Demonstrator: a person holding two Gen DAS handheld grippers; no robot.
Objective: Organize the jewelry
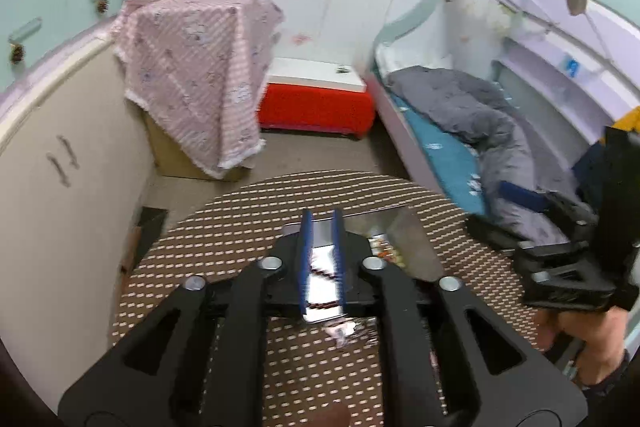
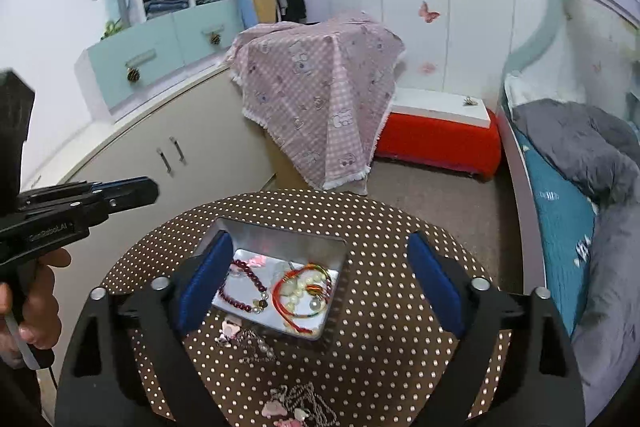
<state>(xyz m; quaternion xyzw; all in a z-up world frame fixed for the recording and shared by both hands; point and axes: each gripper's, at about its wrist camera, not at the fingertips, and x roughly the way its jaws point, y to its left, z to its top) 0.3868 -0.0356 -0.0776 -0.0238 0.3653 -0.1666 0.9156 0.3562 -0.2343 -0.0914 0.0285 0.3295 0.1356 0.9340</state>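
The left gripper [image 2: 132,189] hangs left of the metal tray [image 2: 280,239], its jaws partly apart and empty. Inside the tray lie a dark red bead bracelet [image 2: 244,279] and, right of it, red cord bracelets with pearls [image 2: 304,291]. Near the tray's front edge a pink-charm chain [image 2: 244,337] lies loose on the dotted tablecloth [image 2: 380,327]. The right gripper [image 2: 320,287] hovers wide and empty above the tray. Best to lower onto the loose chain, pinch its bunched middle, then lift it clear over the rim.

The round brown polka-dotted table [image 2: 380,307] lies bare along its right edge and far edge. The open shiny metal tin [image 2: 280,247] fills its middle, walls raised. Loose pale pink-and-silver trinkets [image 2: 244,339] clutter the near edge beside the tin.
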